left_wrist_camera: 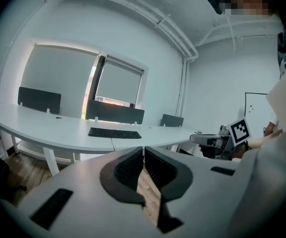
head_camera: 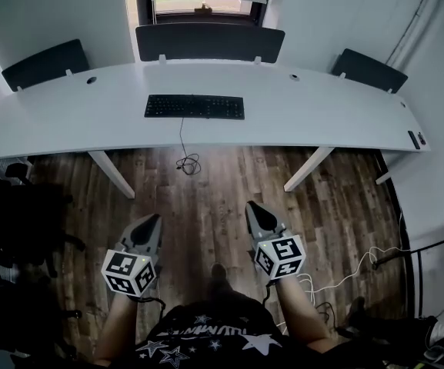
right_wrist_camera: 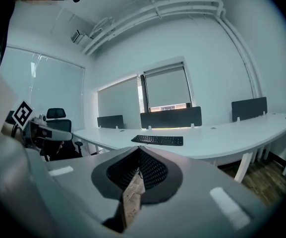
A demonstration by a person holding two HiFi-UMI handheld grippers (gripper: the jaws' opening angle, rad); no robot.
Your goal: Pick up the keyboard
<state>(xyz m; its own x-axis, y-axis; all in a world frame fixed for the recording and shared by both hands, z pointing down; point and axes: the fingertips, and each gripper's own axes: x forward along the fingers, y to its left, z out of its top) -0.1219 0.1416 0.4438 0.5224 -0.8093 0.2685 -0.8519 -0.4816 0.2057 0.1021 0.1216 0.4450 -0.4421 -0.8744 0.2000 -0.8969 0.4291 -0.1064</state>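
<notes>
Approach: keyboard (head_camera: 195, 107) well ahead on bench (head_camera: 322, 106).
We hold left gripper (head_camera: 154, 221) & right gripper (head_camera: 252, 208) w/ jaws shut, empty; keyboard's long axis runs L-R, roughly centred btw both.

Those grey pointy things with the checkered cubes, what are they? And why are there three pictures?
They are two grabbing tools, and a person holds one in each hand. The checkered cubes are part of them. The head view comes from a camera on the person's head, looking down: the left tool and the right tool hang over the wooden floor, short of the desk. The other two pictures come from small cameras riding on each tool, looking along its jaws. Both tools are shut and hold nothing. On the long white desk lies a black keyboard, with its cable dangling to the floor. Nobody touches the keyboard yet.
</notes>
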